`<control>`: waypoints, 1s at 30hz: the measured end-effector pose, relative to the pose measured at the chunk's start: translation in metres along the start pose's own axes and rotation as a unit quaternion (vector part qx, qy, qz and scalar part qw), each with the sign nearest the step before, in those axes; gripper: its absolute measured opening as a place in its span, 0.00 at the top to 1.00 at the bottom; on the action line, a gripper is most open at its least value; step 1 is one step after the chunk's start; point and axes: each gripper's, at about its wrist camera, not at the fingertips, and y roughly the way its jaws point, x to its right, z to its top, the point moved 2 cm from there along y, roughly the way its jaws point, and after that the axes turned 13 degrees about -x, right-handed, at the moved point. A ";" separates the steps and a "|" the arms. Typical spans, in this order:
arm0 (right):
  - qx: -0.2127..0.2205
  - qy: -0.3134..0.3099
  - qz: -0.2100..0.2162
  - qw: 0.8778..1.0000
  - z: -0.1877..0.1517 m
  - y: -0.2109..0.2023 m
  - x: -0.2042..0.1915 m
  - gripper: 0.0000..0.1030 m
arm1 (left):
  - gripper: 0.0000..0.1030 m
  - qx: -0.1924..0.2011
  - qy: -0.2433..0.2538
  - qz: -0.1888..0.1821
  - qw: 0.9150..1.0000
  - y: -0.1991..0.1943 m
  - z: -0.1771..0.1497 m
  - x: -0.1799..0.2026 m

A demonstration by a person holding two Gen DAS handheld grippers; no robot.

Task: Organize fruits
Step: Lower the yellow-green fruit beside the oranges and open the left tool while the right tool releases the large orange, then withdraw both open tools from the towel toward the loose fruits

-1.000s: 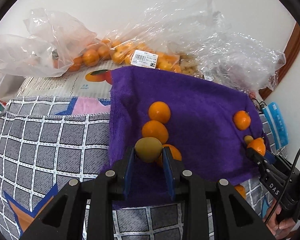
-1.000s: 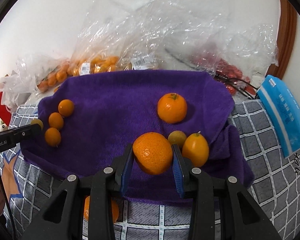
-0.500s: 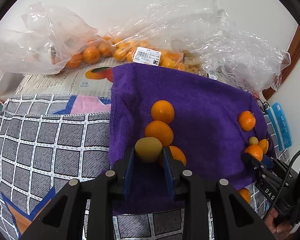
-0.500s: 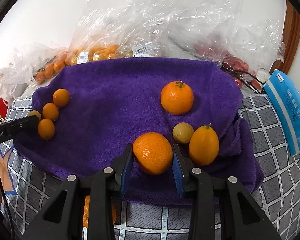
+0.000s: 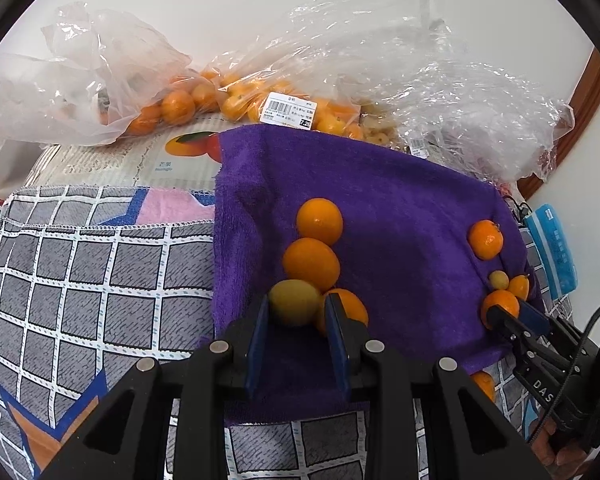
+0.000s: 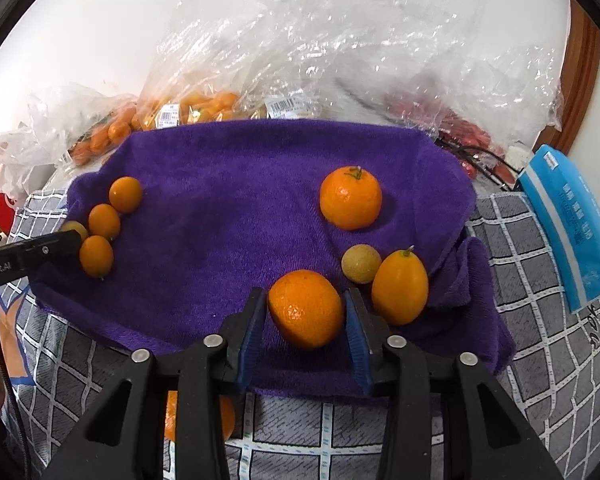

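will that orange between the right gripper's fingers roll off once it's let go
Probably only a little: the orange is round, but the purple towel under it looks soft and plush. The right gripper jaws are opening around it. If it rolls, the oval fruit beside it may stop it.

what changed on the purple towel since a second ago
The right gripper is opening around the orange, which now sits on the purple towel with gaps at both pads. The left gripper stays clamped on the yellowish fruit; other fruits unmoved.
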 end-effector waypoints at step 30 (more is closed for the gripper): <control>0.046 0.012 -0.002 0.999 -0.060 -0.084 -0.015 0.52 | 0.54 0.039 0.002 -0.017 0.999 -0.073 -0.067 0.002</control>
